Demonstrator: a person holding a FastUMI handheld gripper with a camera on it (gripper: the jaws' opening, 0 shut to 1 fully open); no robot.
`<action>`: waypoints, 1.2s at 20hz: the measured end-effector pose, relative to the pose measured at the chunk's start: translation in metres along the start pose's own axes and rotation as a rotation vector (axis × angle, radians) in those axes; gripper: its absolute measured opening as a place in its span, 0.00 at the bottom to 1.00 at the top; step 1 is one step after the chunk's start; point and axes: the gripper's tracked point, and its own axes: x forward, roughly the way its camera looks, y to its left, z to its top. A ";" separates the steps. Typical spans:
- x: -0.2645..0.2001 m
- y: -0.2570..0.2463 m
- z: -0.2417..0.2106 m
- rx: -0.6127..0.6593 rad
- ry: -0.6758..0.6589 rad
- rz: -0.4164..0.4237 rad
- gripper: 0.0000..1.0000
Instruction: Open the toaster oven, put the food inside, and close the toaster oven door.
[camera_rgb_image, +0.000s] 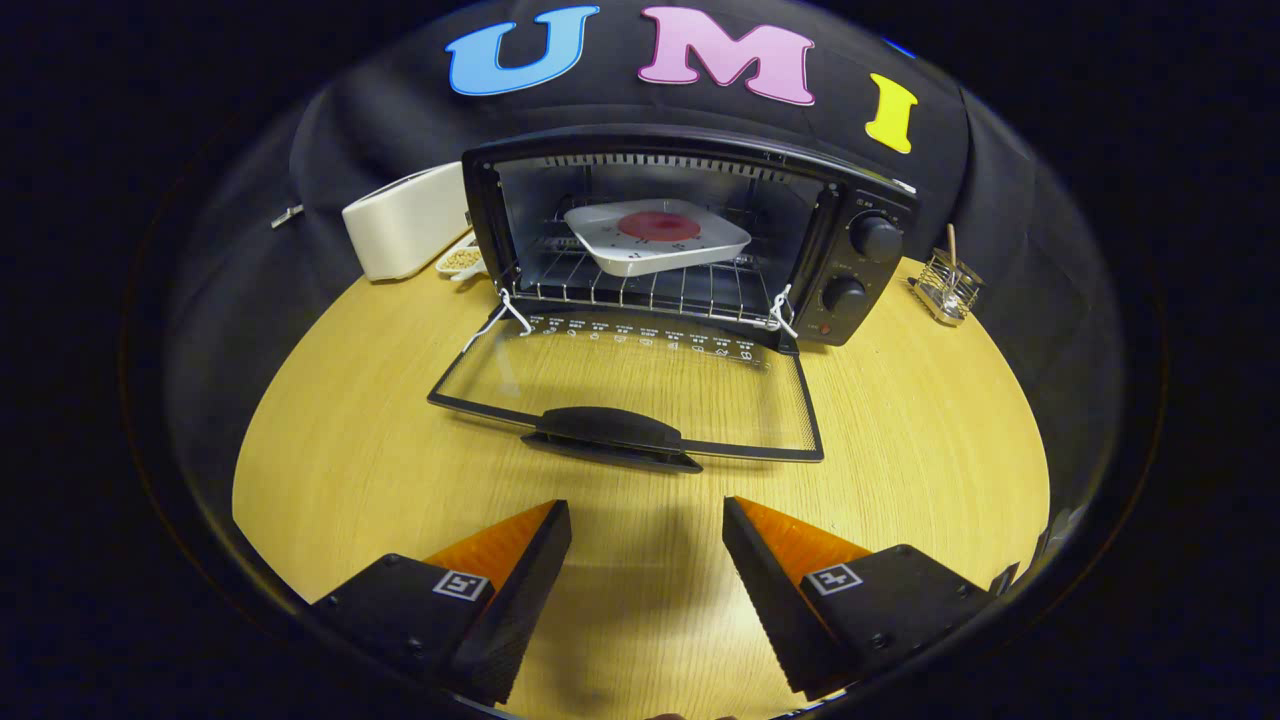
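Standing at the back of the wooden bench (900, 440), the toaster oven (690, 235) is seen with its glass door (640, 385) dropped fully open, so that the pane lies flat over the bench with its dark handle (612, 438) nearest the gripper (647, 520). Inside, a white square plate (657, 237) is set on the wire rack (640, 285), and a round dark-red piece of food (658, 226) is carried in the middle of the plate. Two black knobs (862, 264) are mounted one above the other on the oven's right panel.

The jaws are held apart, with nothing between them, just short of the door handle; bare bench is seen in the gap. Neither finger is touching the door.

To the left of the oven, a cream-coloured toaster (405, 220) is placed against the booth's wall, and a small white dish (462, 261) of pale grains is tucked between it and the oven. To the right of the oven, well apart from it, a small wire holder (946, 284) is stood on the bench, with a thin stick rising from it.
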 end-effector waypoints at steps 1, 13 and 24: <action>0.005 0.001 -0.002 -0.001 0.013 -0.002 0.99; 0.049 0.006 0.006 0.050 0.067 0.011 0.99; 0.029 0.008 0.022 0.036 0.070 0.028 1.00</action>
